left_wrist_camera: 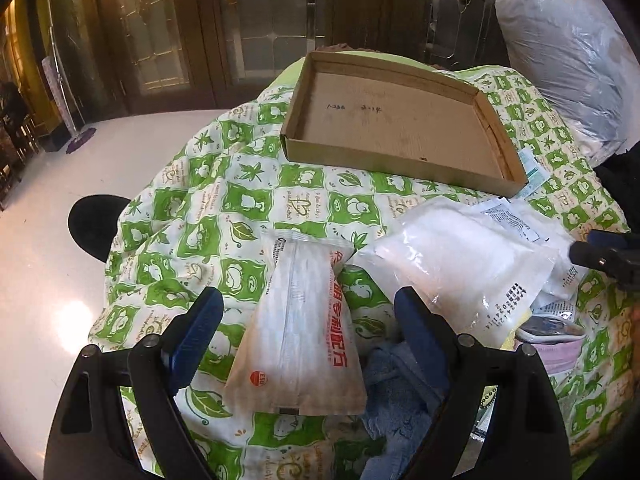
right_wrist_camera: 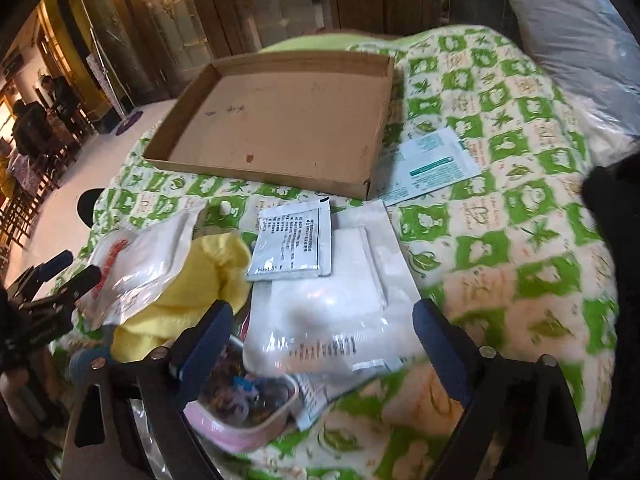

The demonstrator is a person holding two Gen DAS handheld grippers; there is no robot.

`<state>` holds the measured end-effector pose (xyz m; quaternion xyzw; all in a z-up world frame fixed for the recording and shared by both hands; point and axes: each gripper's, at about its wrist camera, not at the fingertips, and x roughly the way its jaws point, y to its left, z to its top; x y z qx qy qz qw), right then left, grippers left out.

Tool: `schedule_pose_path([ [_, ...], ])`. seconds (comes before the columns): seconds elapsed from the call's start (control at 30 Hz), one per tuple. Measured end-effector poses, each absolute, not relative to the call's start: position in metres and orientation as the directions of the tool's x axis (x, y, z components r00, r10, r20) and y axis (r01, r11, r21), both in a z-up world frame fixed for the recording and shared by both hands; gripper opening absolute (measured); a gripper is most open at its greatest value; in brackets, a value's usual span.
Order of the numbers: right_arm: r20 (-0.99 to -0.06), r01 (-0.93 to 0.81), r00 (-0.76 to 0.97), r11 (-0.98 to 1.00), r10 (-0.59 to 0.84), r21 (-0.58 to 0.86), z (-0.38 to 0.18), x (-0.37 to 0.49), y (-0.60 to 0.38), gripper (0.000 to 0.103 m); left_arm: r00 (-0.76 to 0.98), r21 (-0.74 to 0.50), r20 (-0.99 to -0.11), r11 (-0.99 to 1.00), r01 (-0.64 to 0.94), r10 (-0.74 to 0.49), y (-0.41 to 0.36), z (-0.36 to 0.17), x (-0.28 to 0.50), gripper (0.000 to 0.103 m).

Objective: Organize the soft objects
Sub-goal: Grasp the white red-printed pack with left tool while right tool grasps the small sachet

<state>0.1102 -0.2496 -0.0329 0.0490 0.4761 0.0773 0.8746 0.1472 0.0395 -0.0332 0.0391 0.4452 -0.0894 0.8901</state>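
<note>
A white packet with red lettering [left_wrist_camera: 296, 320] lies tilted on the pile, between the fingers of my left gripper [left_wrist_camera: 308, 300]. The blue pads stand apart from its edges, so the gripper is open. A clear plastic pack of white material [right_wrist_camera: 332, 320] lies between the wide-spread fingers of my right gripper [right_wrist_camera: 324, 308], which is also open. Its right edge is close to the right pad. Behind the pile sits an empty cardboard tray [left_wrist_camera: 400, 170] [right_wrist_camera: 256, 176]. A yellow cloth [right_wrist_camera: 192, 292] and a blue towel [left_wrist_camera: 400, 392] lie under the packets. The red-lettered packet [right_wrist_camera: 132, 268] rests on the yellow cloth.
Everything sits on a green-and-white quilt [left_wrist_camera: 224, 200]. A printed white sachet [right_wrist_camera: 292, 244], a teal-printed sachet [right_wrist_camera: 432, 164] and a pink-edged pouch [right_wrist_camera: 248, 412] lie nearby. A large plastic-wrapped pillow [left_wrist_camera: 568, 60] is at the back right. People [right_wrist_camera: 40, 112] stand far left.
</note>
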Motion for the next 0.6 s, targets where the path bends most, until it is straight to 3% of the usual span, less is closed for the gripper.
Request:
schedule_pose_path([
  [0.23,-0.853,-0.129,0.474,0.975,0.219,0.179,-0.040,0.156,-0.232,0.080,0.565,-0.073,-0.810,0.983,0.168,-0.157,0.047,-0.036,0.153,0.088],
  [0.6,-0.902,-0.159,0.372,0.972,0.220,0.172,-0.081,0.227,-0.202,0.070,0.497,-0.065,-0.858,0.988,0.143,-0.128,0.050,-0.055,0.163,0.088],
])
